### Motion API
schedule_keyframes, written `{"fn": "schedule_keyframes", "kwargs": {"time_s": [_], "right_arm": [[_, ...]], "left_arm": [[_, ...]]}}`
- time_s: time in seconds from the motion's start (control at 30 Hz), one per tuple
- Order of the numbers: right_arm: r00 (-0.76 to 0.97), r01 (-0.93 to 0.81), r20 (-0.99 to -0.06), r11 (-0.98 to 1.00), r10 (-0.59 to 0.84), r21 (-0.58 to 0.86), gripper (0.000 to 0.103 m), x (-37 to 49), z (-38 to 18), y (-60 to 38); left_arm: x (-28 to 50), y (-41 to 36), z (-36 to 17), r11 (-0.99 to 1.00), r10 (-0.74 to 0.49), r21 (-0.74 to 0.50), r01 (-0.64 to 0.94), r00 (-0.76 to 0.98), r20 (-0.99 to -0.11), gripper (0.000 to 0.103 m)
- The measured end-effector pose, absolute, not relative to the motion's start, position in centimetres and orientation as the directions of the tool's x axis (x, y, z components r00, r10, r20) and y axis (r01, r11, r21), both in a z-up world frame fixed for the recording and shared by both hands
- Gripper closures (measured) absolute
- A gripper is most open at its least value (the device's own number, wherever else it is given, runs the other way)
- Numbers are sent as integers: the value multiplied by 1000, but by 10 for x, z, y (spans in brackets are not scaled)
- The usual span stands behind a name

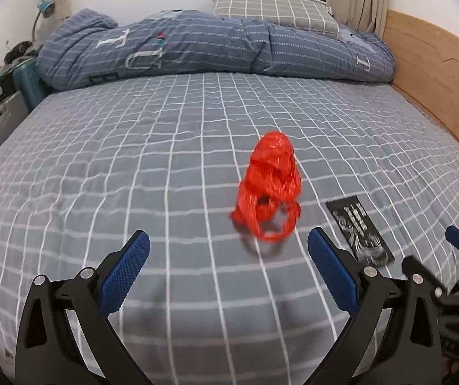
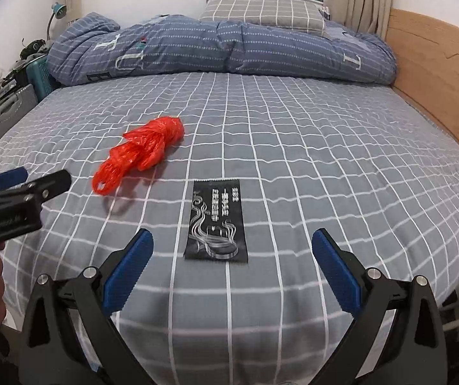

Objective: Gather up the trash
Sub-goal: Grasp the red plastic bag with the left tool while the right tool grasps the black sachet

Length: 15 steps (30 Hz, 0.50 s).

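Observation:
A crumpled red plastic bag lies on the grey checked bed sheet, just ahead of my open, empty left gripper. It also shows in the right wrist view, to the left. A flat black wrapper with silver print lies on the sheet right in front of my open, empty right gripper. In the left wrist view the wrapper is at the right, next to the right gripper's blue fingertip. The left gripper shows at the left edge of the right wrist view.
A rolled blue quilt and a checked pillow lie at the far end of the bed. A wooden headboard runs along the right. Cluttered boxes and a teal lamp stand at the left.

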State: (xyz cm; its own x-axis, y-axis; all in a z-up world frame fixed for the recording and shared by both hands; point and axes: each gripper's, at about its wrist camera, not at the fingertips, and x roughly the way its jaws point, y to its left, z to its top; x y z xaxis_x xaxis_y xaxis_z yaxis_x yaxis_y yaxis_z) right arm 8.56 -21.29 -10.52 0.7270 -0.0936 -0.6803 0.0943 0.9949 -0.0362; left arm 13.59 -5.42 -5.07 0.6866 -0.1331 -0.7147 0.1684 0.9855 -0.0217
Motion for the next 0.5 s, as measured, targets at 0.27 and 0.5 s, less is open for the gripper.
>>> {"fn": "schedule_keyframes", "kwargs": {"time_s": [0.27, 0.5], "right_arm": [[691, 87, -719, 996, -73, -17, 8, 121, -123, -216], [640, 81, -767, 996, -30, 29, 14, 143, -144, -220]], "left_arm": [[195, -77, -58, 977, -167, -30, 211, 668, -726, 6], [234, -101, -70, 968, -197, -46, 246, 636, -746, 11]]}}
